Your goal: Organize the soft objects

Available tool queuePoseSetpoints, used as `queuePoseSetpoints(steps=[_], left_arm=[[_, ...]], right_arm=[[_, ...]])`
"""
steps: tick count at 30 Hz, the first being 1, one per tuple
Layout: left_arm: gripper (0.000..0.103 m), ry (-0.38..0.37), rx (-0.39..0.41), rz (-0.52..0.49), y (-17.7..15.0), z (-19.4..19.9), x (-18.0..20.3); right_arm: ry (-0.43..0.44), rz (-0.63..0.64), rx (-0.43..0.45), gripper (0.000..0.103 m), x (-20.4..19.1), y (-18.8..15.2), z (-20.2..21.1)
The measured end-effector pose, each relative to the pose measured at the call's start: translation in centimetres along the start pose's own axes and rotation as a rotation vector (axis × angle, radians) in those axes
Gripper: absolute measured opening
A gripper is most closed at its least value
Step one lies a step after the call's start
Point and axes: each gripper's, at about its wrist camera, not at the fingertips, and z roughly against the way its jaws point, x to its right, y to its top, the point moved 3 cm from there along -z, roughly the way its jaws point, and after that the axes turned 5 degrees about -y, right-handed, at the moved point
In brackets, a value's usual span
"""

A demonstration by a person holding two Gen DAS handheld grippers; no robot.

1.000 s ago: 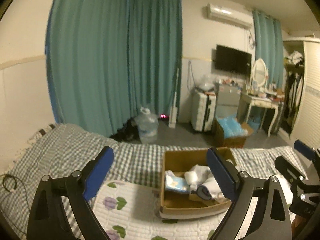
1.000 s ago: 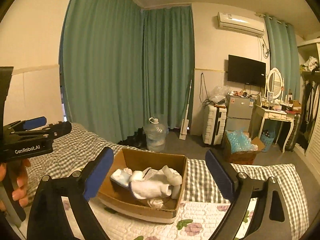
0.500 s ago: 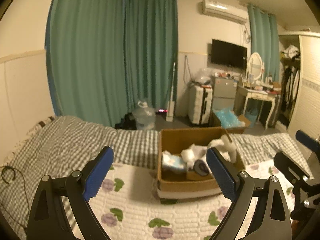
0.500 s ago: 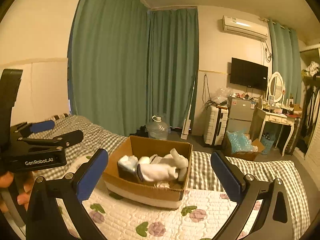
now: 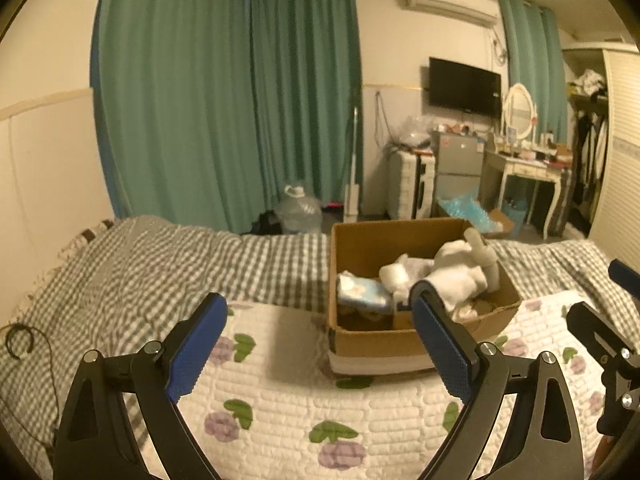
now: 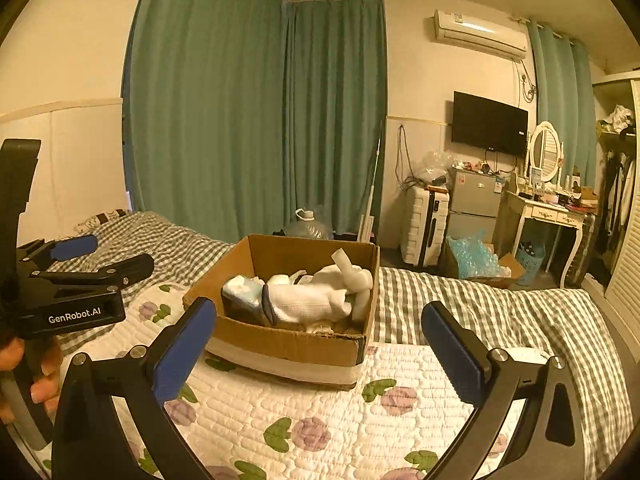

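1. Cardboard box (image 5: 400,340) sits on the floral quilt (image 5: 320,420) on the bed, over a checked blanket (image 5: 160,264).
2. Box holds the soft things: white plush toy (image 6: 320,296), a light-blue bundle (image 5: 362,290), other white pieces.
3. Left gripper (image 5: 320,344) released, jaws wide, nothing between them; near the box, apart from it.
4. Right gripper (image 6: 320,352) released, empty, facing the box front.

Both tools were held wide apart and empty.
The left tool (image 5: 318,344) and the right tool (image 6: 320,346) pointed forward, level, side by side; bare fingers (image 6: 40,384) gripped the left tool's handle at the near left.
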Motion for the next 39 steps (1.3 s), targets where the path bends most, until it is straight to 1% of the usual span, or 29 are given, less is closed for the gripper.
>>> queuePoseSetpoints(steps=[7,19,39], left_arm=[[0.095,0.000,-0.019,0.015,-0.54,-0.61,-0.35],[0.095,-0.005,-0.031,0.034,-0.95,-0.55,-0.59],[0.095,-0.011,-0.026,0.029,-1.05,0.00,-0.79]], right_arm=[[-0.005,-0.003,-0.013,0.103,-0.31,-0.25,-0.82],[-0.010,0.001,-0.021,0.103,-0.61,-0.54,-0.76],[-0.020,-0.010,-0.037,0.103,-0.67,-0.55,-0.26]])
